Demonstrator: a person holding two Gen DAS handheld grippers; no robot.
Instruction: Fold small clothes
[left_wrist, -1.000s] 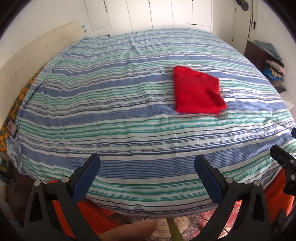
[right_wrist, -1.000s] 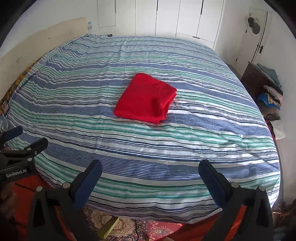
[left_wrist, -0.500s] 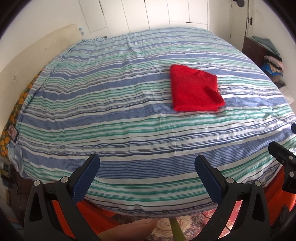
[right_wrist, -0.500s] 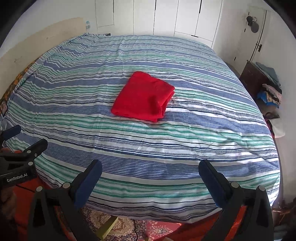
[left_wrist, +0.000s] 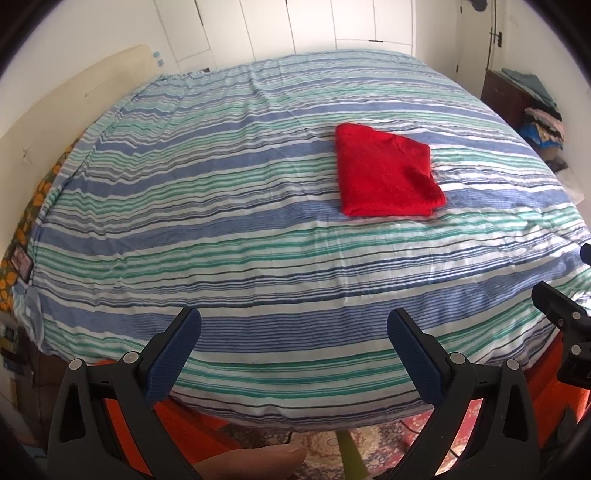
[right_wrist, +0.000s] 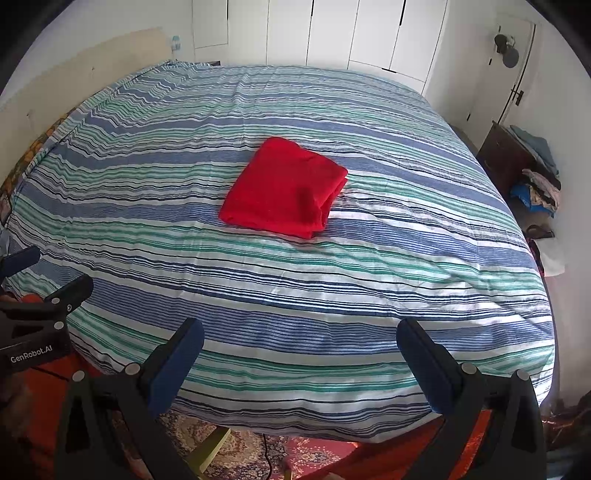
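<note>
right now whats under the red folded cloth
The red folded cloth lies flat on the striped bedsheet. Anything between its layers, or directly beneath it, is covered.

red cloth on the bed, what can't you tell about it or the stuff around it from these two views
- Red cloth: what garment it is; folded layers hide the inside, both views.
- Pile of clothes by the right wall: items too small, edge-warped.
- Floor under the bed: mattress and the open left gripper and right gripper block it.

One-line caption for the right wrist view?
Folded red garment lies on the striped bed; open right gripper held back, empty.
</note>
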